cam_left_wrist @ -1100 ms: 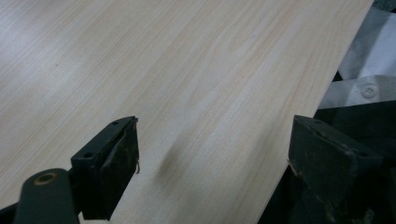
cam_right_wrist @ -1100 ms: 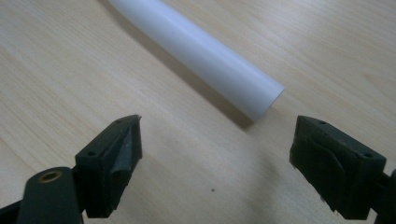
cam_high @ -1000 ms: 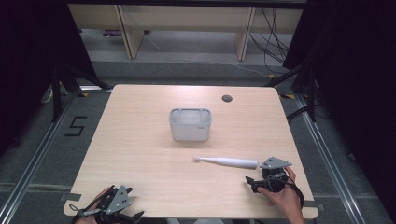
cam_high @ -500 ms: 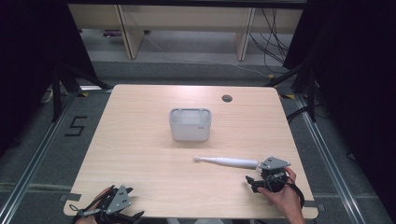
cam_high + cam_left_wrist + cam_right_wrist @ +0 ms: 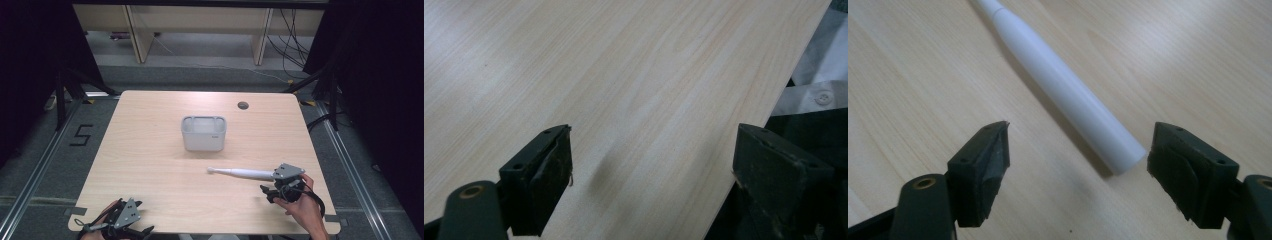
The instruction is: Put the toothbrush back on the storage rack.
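The left gripper point(image 5: 121, 220) sits at the lower left edge of the high view, partly cut off by the bottom of the frame together with the hand that holds it, and the right hand's forearm runs out of the frame at the lower right. In the right gripper view the narrow tip of the white wand point(image 5: 1068, 92) is cut off by the top edge, so its far end cannot be made out there; in the high view it shows as a small rounded knob left of center. The table point(image 5: 150, 165) is pale wood with a light grain and a small dark round hole point(image 5: 243, 105) near its upper right part; around it lie grey floor, metal rails, a "5" mark point(image 5: 81, 135) at the left, cables at the upper right and pale furniture legs along the top. A grey rectangular bin point(image 5: 203, 133) stands upright near the middle of the table; its inside looks pale and what it holds cannot be told. The wand lies flat on the table below and right of the bin, apart from it. The right gripper point(image 5: 286, 184) has its fingers point(image 5: 985, 167) wide apart, though they have just been closing, with the wand's thick end between them and no pad touching it. The left gripper's fingers point(image 5: 544, 180) also stand wide apart over bare table, gripping nothing.
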`<state>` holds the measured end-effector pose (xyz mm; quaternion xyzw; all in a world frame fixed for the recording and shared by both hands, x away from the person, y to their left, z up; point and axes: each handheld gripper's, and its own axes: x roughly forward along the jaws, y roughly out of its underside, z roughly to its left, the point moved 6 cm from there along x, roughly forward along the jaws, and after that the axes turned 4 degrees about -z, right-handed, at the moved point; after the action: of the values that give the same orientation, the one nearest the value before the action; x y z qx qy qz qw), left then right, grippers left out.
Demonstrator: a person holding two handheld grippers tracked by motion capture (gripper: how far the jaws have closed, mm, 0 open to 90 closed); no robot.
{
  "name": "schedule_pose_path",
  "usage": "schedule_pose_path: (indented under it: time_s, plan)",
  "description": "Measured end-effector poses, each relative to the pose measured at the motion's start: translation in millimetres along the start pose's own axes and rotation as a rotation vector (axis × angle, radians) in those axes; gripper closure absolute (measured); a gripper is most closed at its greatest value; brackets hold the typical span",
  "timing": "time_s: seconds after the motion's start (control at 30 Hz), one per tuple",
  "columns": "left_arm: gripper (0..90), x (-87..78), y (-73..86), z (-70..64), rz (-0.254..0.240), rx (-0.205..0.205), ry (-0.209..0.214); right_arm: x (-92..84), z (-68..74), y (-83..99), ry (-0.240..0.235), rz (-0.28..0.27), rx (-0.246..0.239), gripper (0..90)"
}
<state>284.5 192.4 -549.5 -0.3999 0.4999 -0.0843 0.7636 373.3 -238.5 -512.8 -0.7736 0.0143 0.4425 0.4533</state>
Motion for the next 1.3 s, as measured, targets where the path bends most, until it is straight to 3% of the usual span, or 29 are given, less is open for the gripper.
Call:
schedule_pose_path:
  time_s: [0.03, 0.23, 0.27, 0.33, 0.57, 0.6, 0.63, 0.67, 0.8, 0.93, 1.0, 1.07, 1.1, 1.17, 1.2, 1.3]
  plan:
    - [15.9, 0.2, 0.3, -1.2, -0.002, -0.014, 0.002, 0.2, -0.3, -2.8, -0.008, -0.002, -0.019, 25.7]
    - [15.9, -0.6, 0.5, 0.6, 0.005, 0.005, -0.002, 4.0, 0.8, -15.5, -0.021, 0.015, -0.061, 28.9]
    - [15.9, 0.6, 0.1, -0.9, -0.012, -0.019, -0.005, 5.8, 2.0, -18.2, -0.028, 0.022, -0.064, 29.4]
    - [15.9, -0.6, 0.7, 0.9, 0.001, -0.002, -0.004, 8.8, 4.4, -22.5, -0.035, 0.036, -0.064, 30.1]
    - [15.9, -0.7, 0.5, 1.0, -0.001, -0.003, -0.004, 22.2, 11.7, -33.6, -0.087, 0.093, -0.1, 32.1]
    - [15.9, -0.8, 0.3, 0.8, -0.002, -0.003, -0.003, 25.4, 11.4, -35.6, -0.102, 0.099, -0.125, 32.3]
    - [15.9, -0.2, 0.1, 0.2, -0.01, -0.015, -0.009, 26.9, 12.0, -37.6, -0.089, 0.098, -0.129, 32.9]
    - [15.9, -0.2, 0.3, 0.3, -0.009, -0.014, -0.009, 29.1, 13.9, -38.8, -0.104, 0.109, -0.115, 33.3]
    - [15.9, -0.7, 0.4, 0.7, -0.002, -0.003, -0.002, 36.8, 13.7, -45.5, -0.101, 0.133, -0.153, 35.5]
    - [15.9, -1.2, 0.6, 1.2, 0.001, -0.003, -0.003, 48.5, 15.0, -50.6, -0.135, 0.186, -0.197, 39.1]
    - [15.9, -0.2, -0.5, -0.3, -0.019, -0.025, -0.009, 49.9, 14.7, -50.9, -0.132, 0.195, -0.191, 39.7]
    - [15.9, -1.4, 1.0, 0.6, 0.004, 0.001, -0.002, 53.6, 14.0, -52.8, -0.134, 0.206, -0.196, 41.7]
    - [15.9, -0.1, 0.4, -0.2, -0.012, -0.02, -0.005, 54.9, 14.1, -53.2, -0.136, 0.211, -0.202, 42.2]
    - [15.9, -1.4, 0.4, 1.6, 0.003, 0.002, -0.007, 60.2, 13.9, -56.3, -0.146, 0.227, -0.214, 43.2]
    - [15.9, -0.2, -0.4, -0.1, -0.016, -0.021, -0.009, 60.2, 13.9, -56.3, -0.146, 0.227, -0.214, 43.2]
    - [15.9, -0.9, 0.6, 1.2, -0.001, -0.001, -0.004, 65.8, 14.2, -58.6, -0.159, 0.235, -0.226, 46.4]
